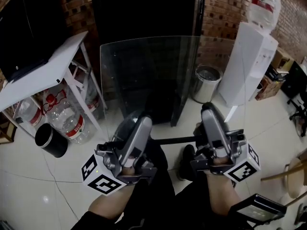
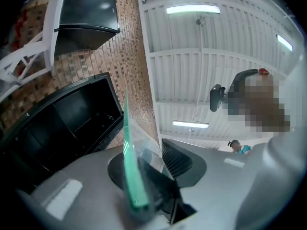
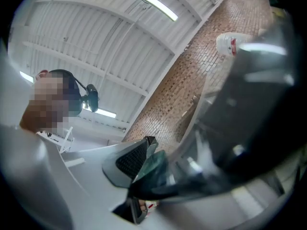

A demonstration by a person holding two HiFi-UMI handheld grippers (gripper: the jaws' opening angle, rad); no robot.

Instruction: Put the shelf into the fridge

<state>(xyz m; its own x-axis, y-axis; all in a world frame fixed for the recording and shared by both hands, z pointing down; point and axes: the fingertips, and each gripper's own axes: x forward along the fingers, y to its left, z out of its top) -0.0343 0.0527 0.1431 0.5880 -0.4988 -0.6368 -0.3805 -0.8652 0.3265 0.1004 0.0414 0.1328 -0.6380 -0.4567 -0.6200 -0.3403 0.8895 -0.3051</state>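
The glass shelf (image 1: 168, 75) stands upright before the black fridge (image 1: 144, 13), with the left claw (image 1: 138, 121) and right claw (image 1: 209, 110) clenched on its lower edge. Only the left gripper view shows the fridge's dark interior. A white tabletop (image 1: 43, 73) and a water dispenser (image 1: 252, 61) flank the pane.

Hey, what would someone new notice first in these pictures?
A big clear glass shelf is held up in the middle, the left claw and right claw each clamped on its lower edge. Behind it stands the black fridge; a white water dispenser is at right.
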